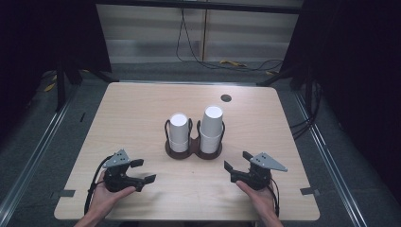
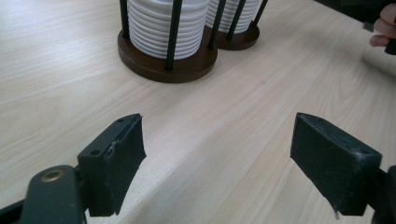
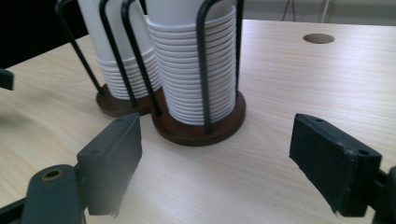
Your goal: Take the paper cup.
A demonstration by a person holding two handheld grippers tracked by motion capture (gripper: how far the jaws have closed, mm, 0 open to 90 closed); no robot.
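Resting low at the near edge of the bench (image 1: 142,104), at about seven o'clock from the middle: left tool (image 1: 143,171), held in a hand (image 1: 105,194), jaws standing wide apart with nothing between them, bare wood lying between them in the left gripper view. Sitting at about five o'clock: right tool (image 1: 238,161), held in the other hand (image 1: 259,197), jaws likewise spread and gripping nothing. Standing at the centre, well apart from both tools and between them: dark wooden cup holder (image 1: 182,154) with two round bases and black wire uprights, bearing two stacks of white paper cups upside down, the shorter left stack (image 1: 178,132) and the taller right stack (image 1: 211,128) just beside each other. Showing farther off at about one o'clock: small round cable hole (image 1: 226,98) in the bench top.
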